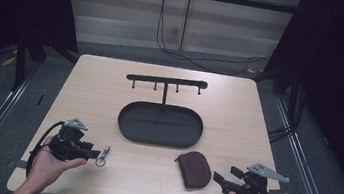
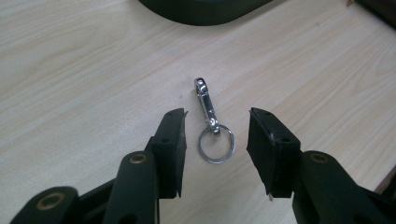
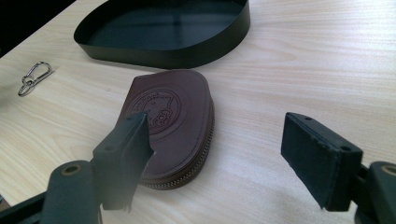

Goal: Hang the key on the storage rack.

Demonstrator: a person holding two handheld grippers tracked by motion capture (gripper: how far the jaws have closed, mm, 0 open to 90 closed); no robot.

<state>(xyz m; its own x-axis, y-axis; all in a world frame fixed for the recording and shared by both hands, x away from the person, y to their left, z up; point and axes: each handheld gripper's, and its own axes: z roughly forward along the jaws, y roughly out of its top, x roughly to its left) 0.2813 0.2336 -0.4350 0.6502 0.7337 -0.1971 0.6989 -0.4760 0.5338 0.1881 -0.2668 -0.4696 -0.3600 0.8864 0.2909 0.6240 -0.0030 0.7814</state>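
A silver snap clip with a key ring [image 1: 103, 156] lies flat on the wooden table at the front left. My left gripper [image 1: 95, 155] points at it. In the left gripper view the clip and ring [image 2: 215, 144] lie between the two black jaws of that gripper [image 2: 218, 115], which stand apart without touching them. A brown leather zip pouch [image 1: 193, 169] lies at the front right. My right gripper [image 1: 226, 175] sits just right of it, open. In the right gripper view the pouch [image 3: 177, 112] lies before the gripper [image 3: 219, 123], partly behind its left jaw.
A black oval tray [image 1: 124, 121] sits mid-table, and a black rack with several pegs [image 1: 167, 81] rises behind it. The tray wall [image 3: 187, 51] is just beyond the pouch. The clip [image 3: 32, 77] lies far left. Cables trail on the floor beyond the table.
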